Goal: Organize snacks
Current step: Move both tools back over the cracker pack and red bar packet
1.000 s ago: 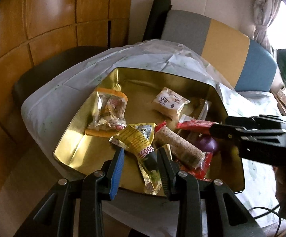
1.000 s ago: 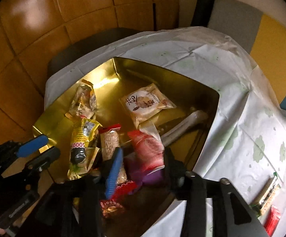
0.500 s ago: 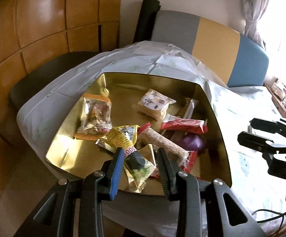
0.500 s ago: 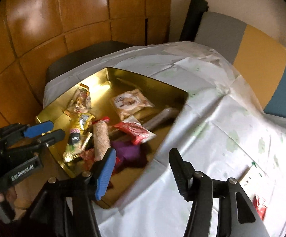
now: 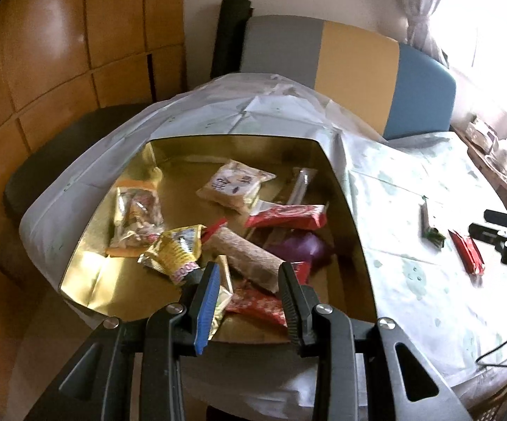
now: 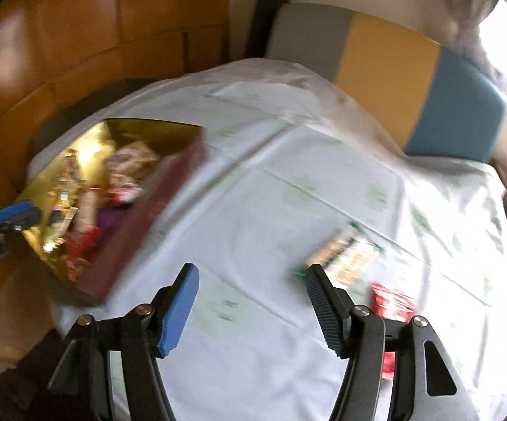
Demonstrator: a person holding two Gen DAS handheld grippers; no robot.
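A gold-lined box on the white tablecloth holds several snacks: a red bar, a yellow packet, a brown bar and a white packet. My left gripper is open and empty, just above the box's near edge. My right gripper is open and empty over the cloth right of the box. A green-edged snack and a red packet lie on the cloth by its right finger; both also show in the left wrist view, the green-edged snack and the red packet.
A bench with grey, yellow and blue back cushions runs behind the table. Wood panelling covers the left wall. A dark seat sits left of the table. The right wrist view is motion-blurred.
My right gripper let go of the red bar in the box, opened and swung right over the cloth toward the loose snacks. My left gripper drew back slightly.
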